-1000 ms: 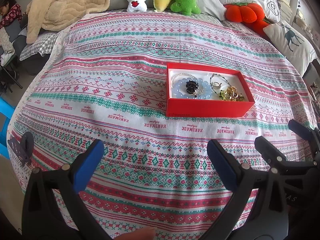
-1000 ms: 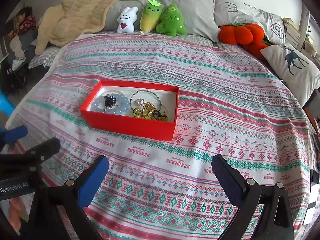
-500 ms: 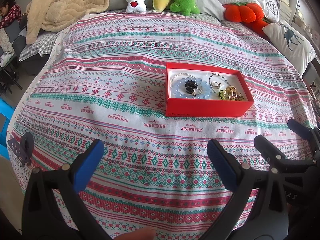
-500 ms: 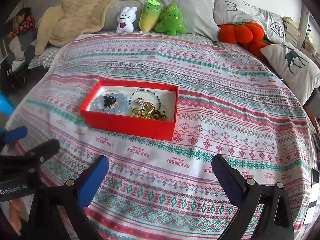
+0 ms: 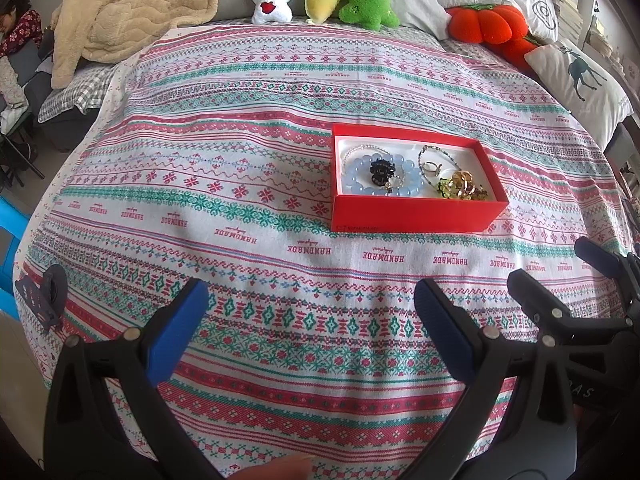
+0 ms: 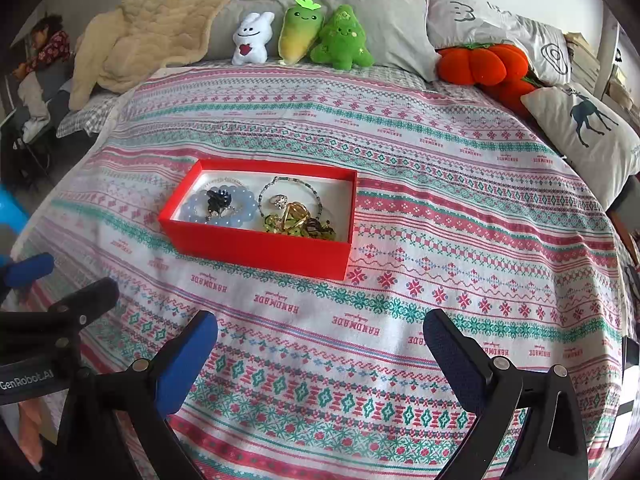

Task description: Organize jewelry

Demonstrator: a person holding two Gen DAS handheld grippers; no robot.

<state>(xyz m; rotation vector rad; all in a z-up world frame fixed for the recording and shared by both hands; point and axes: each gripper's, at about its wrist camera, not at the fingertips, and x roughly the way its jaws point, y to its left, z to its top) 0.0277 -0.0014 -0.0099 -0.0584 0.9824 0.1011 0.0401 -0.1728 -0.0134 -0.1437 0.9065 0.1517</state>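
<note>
Left gripper (image 5: 308, 308) was gaping wide, holding nothing, well short of the red box (image 5: 412, 214) on the bedspread (image 5: 200, 184). Inside: blue bead bracelet (image 5: 362, 178) left, tangled gold pieces (image 5: 460, 186) right. Looked light, slippery and snaggy; I'd pinch one bead. Right gripper (image 6: 320, 336) was equally wide, empty.
</note>
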